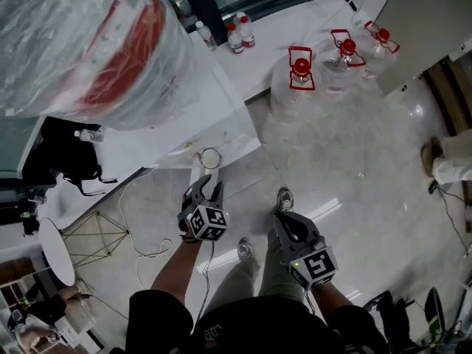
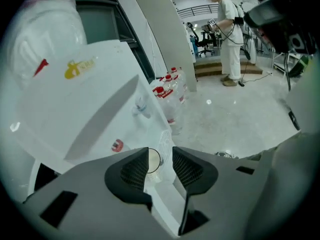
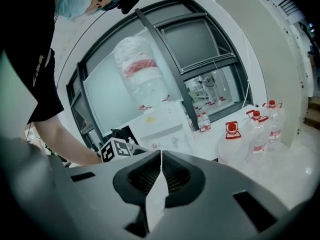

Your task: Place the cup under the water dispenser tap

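Left gripper view shows your left gripper [image 2: 160, 155] spread, with the cup [image 2: 153, 162] just past its tips. The cup stands on the dispenser's [image 2: 75, 109] tray [image 2: 166, 145], lower than the red tap [image 2: 117, 145]; whether it sits squarely under, you can't tell. If you drift sideways, a jaw could topple it. It looks clear, thin and empty. Your right gripper [image 3: 160, 159] is pressed together, holding nothing.

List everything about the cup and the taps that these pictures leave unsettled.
- Cup contact: in the left gripper view, one jaw of the left gripper covers the cup's side, so touching or apart cannot be told.
- Cup's contents: too small in the head view.
- Taps: in the head view, hidden beneath the water dispenser top.
- Cup in the right gripper view: hidden behind the right gripper body.
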`<move>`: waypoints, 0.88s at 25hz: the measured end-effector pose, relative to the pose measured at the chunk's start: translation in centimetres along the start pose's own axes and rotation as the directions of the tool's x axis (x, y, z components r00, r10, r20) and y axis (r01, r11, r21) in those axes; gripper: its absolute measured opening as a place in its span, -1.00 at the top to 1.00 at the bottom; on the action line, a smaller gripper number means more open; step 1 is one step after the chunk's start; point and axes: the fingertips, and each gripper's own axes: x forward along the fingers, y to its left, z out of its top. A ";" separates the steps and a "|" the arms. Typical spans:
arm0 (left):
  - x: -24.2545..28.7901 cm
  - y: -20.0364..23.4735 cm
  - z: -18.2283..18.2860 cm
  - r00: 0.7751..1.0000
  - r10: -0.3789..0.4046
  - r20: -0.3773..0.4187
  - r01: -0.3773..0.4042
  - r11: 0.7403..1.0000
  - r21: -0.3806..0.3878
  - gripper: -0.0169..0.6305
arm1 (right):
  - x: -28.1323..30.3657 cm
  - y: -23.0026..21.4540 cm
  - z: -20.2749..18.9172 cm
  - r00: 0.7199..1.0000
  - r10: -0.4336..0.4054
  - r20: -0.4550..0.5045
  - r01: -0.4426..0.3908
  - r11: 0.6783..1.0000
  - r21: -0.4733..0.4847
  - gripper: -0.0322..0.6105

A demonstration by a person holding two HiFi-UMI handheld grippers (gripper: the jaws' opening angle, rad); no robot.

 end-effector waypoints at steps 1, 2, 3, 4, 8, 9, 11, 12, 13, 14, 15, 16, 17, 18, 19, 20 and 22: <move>-1.3 0.1 0.3 1.000 0.002 0.014 -0.002 1.000 -0.014 0.46 | -0.4 0.6 0.3 1.000 -0.003 0.006 0.003 1.000 0.000 0.76; -2.5 0.2 0.6 1.000 0.007 0.030 -0.006 1.000 -0.026 0.46 | -0.9 1.3 0.4 1.000 -0.004 0.008 0.004 1.000 0.000 0.76; -3.8 0.4 0.9 0.999 0.014 0.047 -0.013 0.999 -0.036 0.46 | -1.5 2.0 0.5 1.000 -0.004 0.007 0.004 1.000 -0.003 0.76; -5.1 0.6 1.2 0.997 0.024 0.068 -0.021 0.999 -0.047 0.46 | -1.9 2.7 0.6 1.000 -0.002 0.007 0.003 1.000 -0.010 0.76; -10.1 1.9 1.8 0.986 0.074 0.150 -0.060 0.994 -0.095 0.46 | -3.4 6.3 1.4 1.000 0.014 0.008 -0.013 0.998 -0.056 0.76; -11.5 2.0 1.8 0.983 0.083 0.167 -0.065 0.992 -0.110 0.46 | -3.9 7.3 1.3 1.000 0.017 0.004 -0.016 0.998 -0.064 0.76; -14.4 2.1 1.8 0.975 0.094 0.199 -0.065 0.987 -0.147 0.47 | -4.7 9.2 1.2 1.000 0.020 0.004 -0.019 0.997 -0.075 0.76; -15.7 2.1 1.8 0.971 0.099 0.218 -0.062 0.984 -0.167 0.47 | -5.1 10.0 1.2 1.000 0.020 0.006 -0.019 0.997 -0.080 0.76; -17.1 2.2 1.9 0.966 0.104 0.239 -0.059 0.981 -0.187 0.47 | -5.4 10.8 1.3 1.000 0.019 0.010 -0.018 0.996 -0.085 0.76; -18.4 2.3 2.1 0.959 0.110 0.261 -0.057 0.977 -0.204 0.49 | -5.8 11.6 1.4 1.000 0.015 0.013 -0.014 0.996 -0.087 0.76; -19.8 2.3 2.2 0.952 0.117 0.283 -0.056 0.975 -0.216 0.50 | -6.2 12.4 1.6 1.000 0.010 0.015 -0.009 0.996 -0.087 0.76; -21.2 2.3 2.3 0.944 0.124 0.306 -0.055 0.973 -0.224 0.53 | -6.6 13.2 1.8 1.000 0.005 0.019 -0.003 0.996 -0.084 0.76; -22.7 2.3 2.4 0.935 0.131 0.330 -0.055 0.972 -0.230 0.56 | -7.1 14.0 1.9 1.000 -0.001 0.025 0.003 0.997 -0.082 0.76; -24.2 2.3 2.5 0.925 0.139 0.355 -0.057 0.971 -0.234 0.57 | -7.5 14.8 2.1 1.000 -0.006 0.031 0.009 0.996 -0.084 0.76; -25.7 2.4 2.6 0.914 0.148 0.378 -0.059 0.970 -0.235 0.60 | -7.9 15.5 2.2 0.999 -0.014 0.037 0.017 0.996 -0.086 0.76; -27.2 2.5 2.6 0.902 0.156 0.402 -0.063 0.970 -0.235 0.63 | -8.4 16.2 2.3 0.999 -0.023 0.045 0.027 0.996 -0.088 0.76; -30.2 2.6 2.8 0.878 0.169 0.448 -0.067 0.970 -0.234 0.67 | -9.4 17.4 2.7 0.997 -0.049 0.065 0.055 0.995 -0.088 0.76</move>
